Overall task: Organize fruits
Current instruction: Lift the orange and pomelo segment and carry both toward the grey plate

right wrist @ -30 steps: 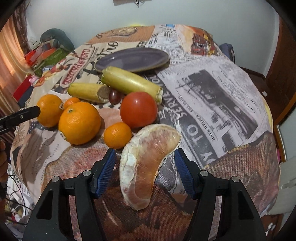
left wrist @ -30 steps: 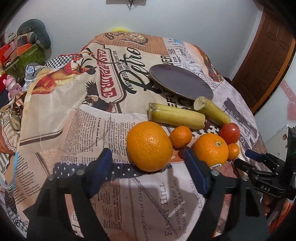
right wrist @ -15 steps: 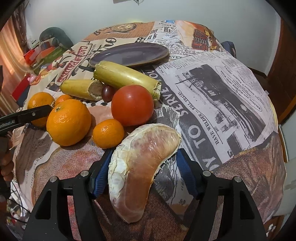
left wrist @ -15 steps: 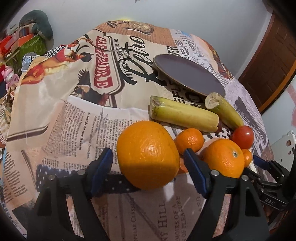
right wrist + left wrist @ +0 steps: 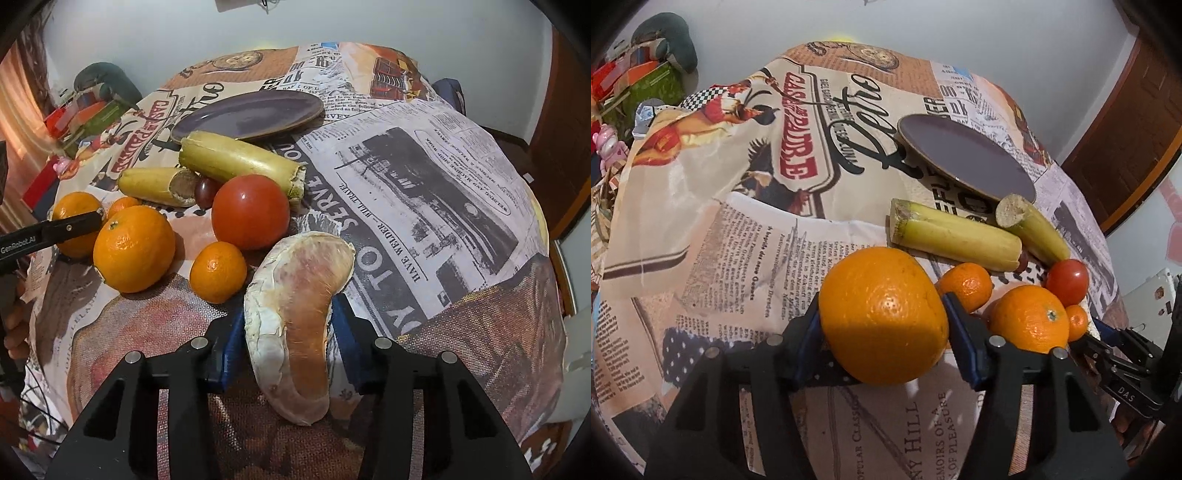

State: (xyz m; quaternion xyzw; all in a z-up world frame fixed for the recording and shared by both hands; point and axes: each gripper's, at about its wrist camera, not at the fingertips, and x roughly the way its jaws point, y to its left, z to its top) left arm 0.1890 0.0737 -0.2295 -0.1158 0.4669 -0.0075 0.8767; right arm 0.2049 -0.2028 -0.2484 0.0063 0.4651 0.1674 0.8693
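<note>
My left gripper (image 5: 882, 321) has its blue pads against both sides of a large orange (image 5: 879, 291); its jaws are closing on it. A pale pink pomelo segment (image 5: 299, 295) stands between the pads of my right gripper (image 5: 288, 325), whose jaws are closing and touch its sides. On the printed tablecloth lie a second orange (image 5: 135, 247), a red tomato (image 5: 251, 210), two small mandarins (image 5: 218, 271) (image 5: 966, 284) and two yellow-green cut stalk pieces (image 5: 240, 160) (image 5: 159, 182). Behind them sits a dark purple plate (image 5: 247, 114) with nothing on it.
A small dark grape-like fruit (image 5: 205, 190) lies between the stalk pieces. Boxes and toys (image 5: 631, 85) are piled beyond the table's left edge. A brown door (image 5: 1126, 140) stands at the right. The cloth drops off at the near and right edges.
Both pairs of jaws have narrowed onto their fruit: the left around the large orange, the right around the pomelo segment. The left gripper came forward, so the orange looms larger.
</note>
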